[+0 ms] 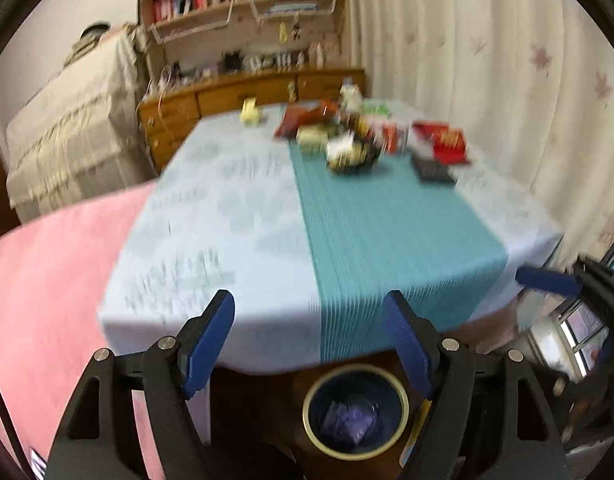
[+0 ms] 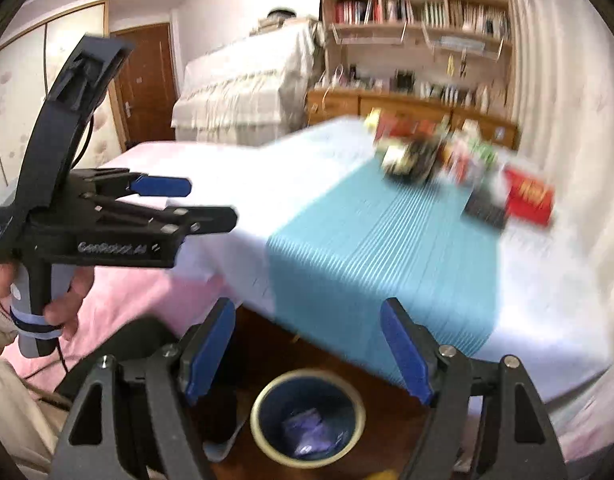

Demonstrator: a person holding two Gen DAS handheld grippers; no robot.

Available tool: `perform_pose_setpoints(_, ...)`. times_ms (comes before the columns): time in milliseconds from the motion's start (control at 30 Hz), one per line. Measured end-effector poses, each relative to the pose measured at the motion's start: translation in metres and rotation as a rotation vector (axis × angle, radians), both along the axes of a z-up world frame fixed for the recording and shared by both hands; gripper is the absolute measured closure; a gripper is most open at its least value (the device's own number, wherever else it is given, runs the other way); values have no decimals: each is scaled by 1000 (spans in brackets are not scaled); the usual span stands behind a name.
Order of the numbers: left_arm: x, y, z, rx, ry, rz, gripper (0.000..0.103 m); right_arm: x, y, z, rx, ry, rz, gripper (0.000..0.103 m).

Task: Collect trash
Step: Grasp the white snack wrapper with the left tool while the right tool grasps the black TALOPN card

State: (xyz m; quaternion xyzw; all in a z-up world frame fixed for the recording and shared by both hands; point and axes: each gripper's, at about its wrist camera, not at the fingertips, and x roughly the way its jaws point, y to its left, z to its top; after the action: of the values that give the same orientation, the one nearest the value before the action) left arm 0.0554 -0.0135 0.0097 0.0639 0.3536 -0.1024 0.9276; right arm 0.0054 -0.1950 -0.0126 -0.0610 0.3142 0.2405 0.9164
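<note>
My left gripper (image 1: 309, 344) is spread wide with nothing between its blue pads, and my right gripper (image 2: 307, 350) is spread just as wide and equally empty. Both hang off the table's near edge, over bare floor. Directly below, the blue bin (image 1: 355, 412) stands just under that edge, with purple wrappers (image 1: 349, 420) in its bottom. The near half of the table (image 1: 211, 216) lies bare, the teal runner (image 1: 371, 232) crossing to its front edge. The remaining trash, a blurred cluster of packets (image 1: 353, 148), sits toward the far edge, with a red box (image 1: 447, 142) near the far right corner
</note>
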Motion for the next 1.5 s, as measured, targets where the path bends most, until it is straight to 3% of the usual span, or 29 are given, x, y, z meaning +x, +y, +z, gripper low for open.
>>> perform_pose_setpoints(200, 45, -10, 48, 8, -35, -7, 26, 46, -27, 60, -42, -119, -99, 27)
perform_pose_setpoints(400, 104, -35, 56, 21, 17, -36, 26, 117, -69, 81, 18, -27, -230, 27)
perform_pose_setpoints(600, 180, -59, 30, -54, 167, -80, 26, 191, -109, 48, 96, 198, -399, 27)
perform_pose_setpoints(733, 227, -70, 4, -118, 277, -50, 26, 228, -116, 9, 100, 345, -484, 27)
perform_pose_setpoints(833, 250, -78, -9, -135, 311, -28, 26, 247, -112, -14, 107, 402, -503, 27)
perform_pose_setpoints(1033, 281, -89, -34, -136, 387, -15, 26, 268, -93, -43, 26, 446, -518, 26)
perform_pose_setpoints(1267, 294, -98, -43, -159, 417, -27, 26, 266, -77, -46, -86, 393, -492, 28)
perform_pose_setpoints(1367, 296, -105, -43, -163, 428, -36, 26, 262, -82, -43, -95, 383, -491, 38)
perform_pose_setpoints(1500, 301, -111, -43, -160, 437, -19, 26, 259, -90, -42, -61, 373, -469, 39)
